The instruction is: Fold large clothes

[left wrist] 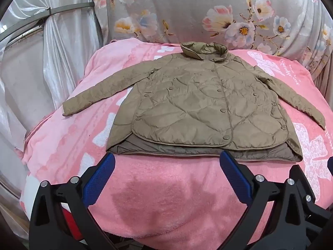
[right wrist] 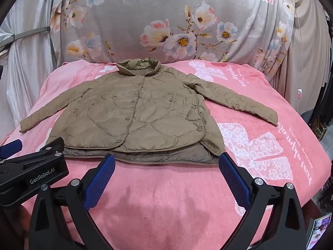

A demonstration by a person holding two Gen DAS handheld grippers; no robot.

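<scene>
A tan quilted jacket lies flat and buttoned on a pink blanket, collar at the far side, both sleeves spread out to the sides. The right wrist view has the same jacket left of centre. My left gripper hovers open just short of the jacket's near hem, with nothing between its blue pads. My right gripper is open too, near the hem's right end, and holds nothing. The left gripper's black body shows at the left of the right wrist view.
The blanket has white bow prints and covers a raised surface. Behind it hangs grey floral fabric, with silvery drapes and a metal bar at the left. A small printed card sits at the lower right.
</scene>
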